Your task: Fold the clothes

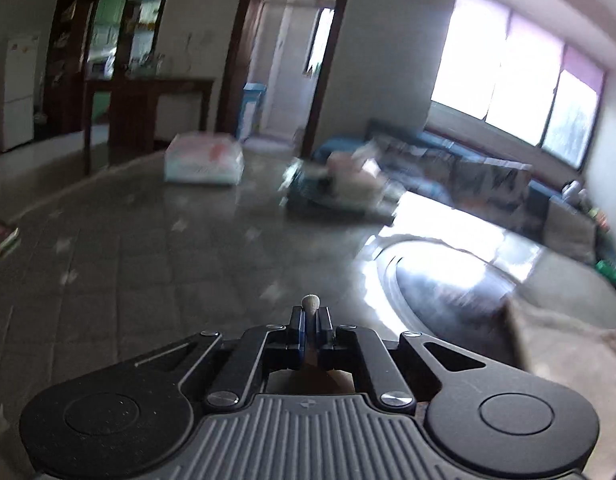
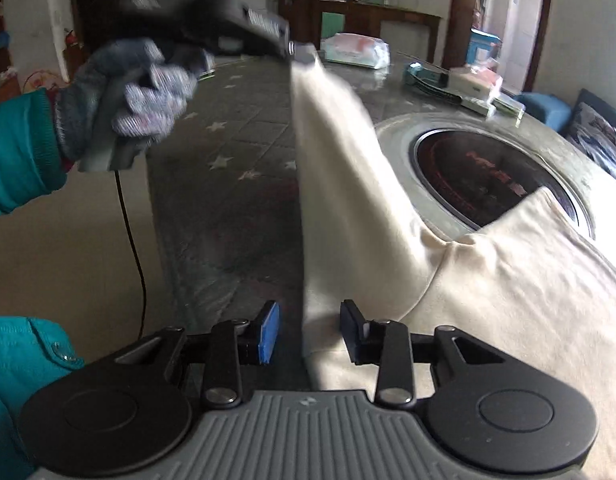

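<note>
The cream garment lies bunched on the near right of the worktop, beside the round cooktop set into it, with one sleeve pulled up in a taut slant to the left claw. And here's the risk: that claw holds only a small pinch at the very end of the sleeve, so a quick tug could strip the fabric out and drop the sleeve back in a heap. Pull too far the other way and the whole body drags across the cooktop and loses its flat lie.

The left claw is clenched tight on the sleeve end; from its own camera a little nub of pale cloth pokes out between the closed fingers. A gloved hand in a teal sleeve carries it.

The right claw stands part open, blue pad on one side, and the sleeve's lower edge runs through the gap. It looks as if neither pad presses on the cloth, though blur makes that hard to swear to. If it closes now, it may catch only the edge.
</note>
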A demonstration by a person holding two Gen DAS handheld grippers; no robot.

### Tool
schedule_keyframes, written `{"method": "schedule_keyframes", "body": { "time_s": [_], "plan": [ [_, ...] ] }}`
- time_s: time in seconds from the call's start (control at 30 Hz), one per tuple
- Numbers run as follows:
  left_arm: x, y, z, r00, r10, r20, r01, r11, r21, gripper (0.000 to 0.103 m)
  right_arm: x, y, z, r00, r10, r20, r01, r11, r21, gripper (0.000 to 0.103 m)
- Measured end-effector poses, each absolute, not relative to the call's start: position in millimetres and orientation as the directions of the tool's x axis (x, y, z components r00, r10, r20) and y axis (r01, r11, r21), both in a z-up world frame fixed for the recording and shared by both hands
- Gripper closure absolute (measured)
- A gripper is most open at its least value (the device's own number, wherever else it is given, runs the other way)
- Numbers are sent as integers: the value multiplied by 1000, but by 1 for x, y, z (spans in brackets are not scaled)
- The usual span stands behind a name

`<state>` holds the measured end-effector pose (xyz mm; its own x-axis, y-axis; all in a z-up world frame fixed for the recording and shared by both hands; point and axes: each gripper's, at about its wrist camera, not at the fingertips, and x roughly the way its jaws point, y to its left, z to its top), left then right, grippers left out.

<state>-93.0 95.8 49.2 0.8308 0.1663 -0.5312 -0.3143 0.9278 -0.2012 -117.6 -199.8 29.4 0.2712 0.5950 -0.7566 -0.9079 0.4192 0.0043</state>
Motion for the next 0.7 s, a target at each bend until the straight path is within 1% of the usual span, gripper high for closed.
{"method": "schedule_keyframes", "body": {
  "time_s": [0.1,0.17,0.27,0.37,0.4,0.43,0.53,0.6,0.63,0.7],
  "plan": [
    [-86,104,35,799,174,-575,-342,918,-198,97,-115,-201,33,241,607,-757,-911,410,39,69],
    [-82,105,31,794,180,-581,-344,920,-185,97,-111,-203,36,230,625,-746,-903,423,76,70],
    [-77,105,28,782,201,-590,-351,924,-151,97,-105,-206,38,255,627,-736,-880,466,92,69],
    [-72,104,25,765,237,-599,-369,923,-106,92,-104,-206,34,245,620,-745,-879,466,99,69],
    [-72,104,25,760,245,-602,-373,923,-95,87,-105,-205,33,238,618,-749,-882,461,100,69],
    [-73,103,27,754,261,-602,-382,920,-80,85,-106,-206,34,235,621,-748,-885,454,100,69],
    [-79,96,36,763,277,-584,-378,924,-55,86,-105,-214,40,234,636,-735,-883,456,113,70],
    [-84,88,46,794,239,-559,-339,938,-80,86,-100,-228,49,287,634,-718,-856,506,104,70],
    [-86,83,51,808,204,-553,-308,946,-100,88,-96,-236,51,313,628,-713,-840,533,102,70],
    [-86,68,60,834,111,-541,-223,963,-147,88,-87,-252,56,366,610,-703,-797,595,102,70]
  ]
}}
